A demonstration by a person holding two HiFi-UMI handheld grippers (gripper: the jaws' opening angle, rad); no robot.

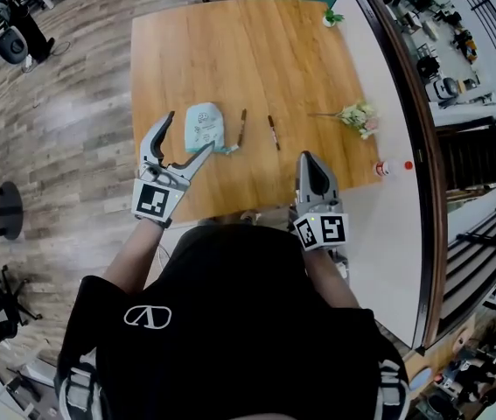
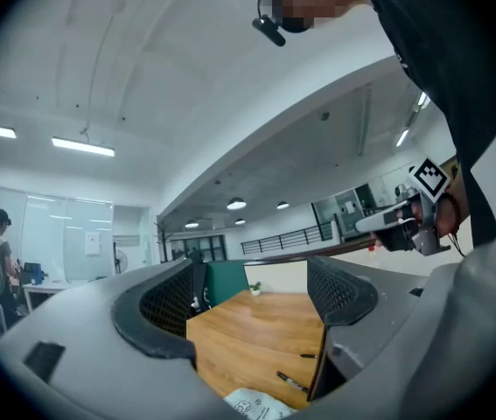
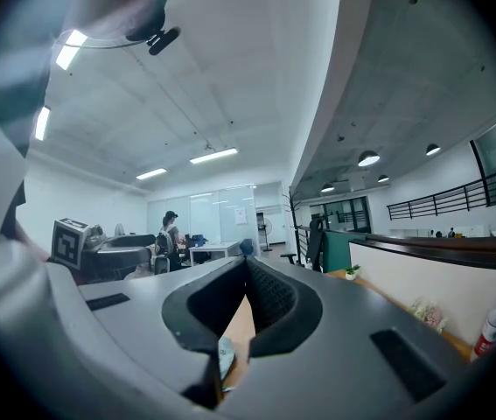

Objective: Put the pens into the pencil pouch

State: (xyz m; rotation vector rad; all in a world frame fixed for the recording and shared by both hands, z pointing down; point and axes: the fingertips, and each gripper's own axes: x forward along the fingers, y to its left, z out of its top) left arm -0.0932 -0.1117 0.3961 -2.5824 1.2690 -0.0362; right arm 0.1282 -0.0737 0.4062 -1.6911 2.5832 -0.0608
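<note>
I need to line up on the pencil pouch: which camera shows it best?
The head view: it shows the pouch from above, nearly whole. The left gripper view catches only the pouch's edge at the bottom of the frame; the right gripper view shows just a sliver.

Open table (image 1: 230, 51) beyond pouch (image 1: 204, 123), pens (image 1: 273, 133)

The pencil pouch (image 1: 204, 125) lies on the tabletop (image 1: 256, 51), toward the edge nearest me. Right of it lie two pens: the left pen (image 1: 242, 127) close beside the pouch, the right pen (image 1: 274, 133) a little apart. Farther right, by the tabletop's right edge, lie some flowers (image 1: 357, 116) — and a small plant (image 1: 332, 17) stands at the far right corner. My left hand-held gripper (image 1: 191, 131) is at the pouch's near left side. My right hand-held gripper (image 1: 309, 160) is at the near edge, right of the pens.
</note>
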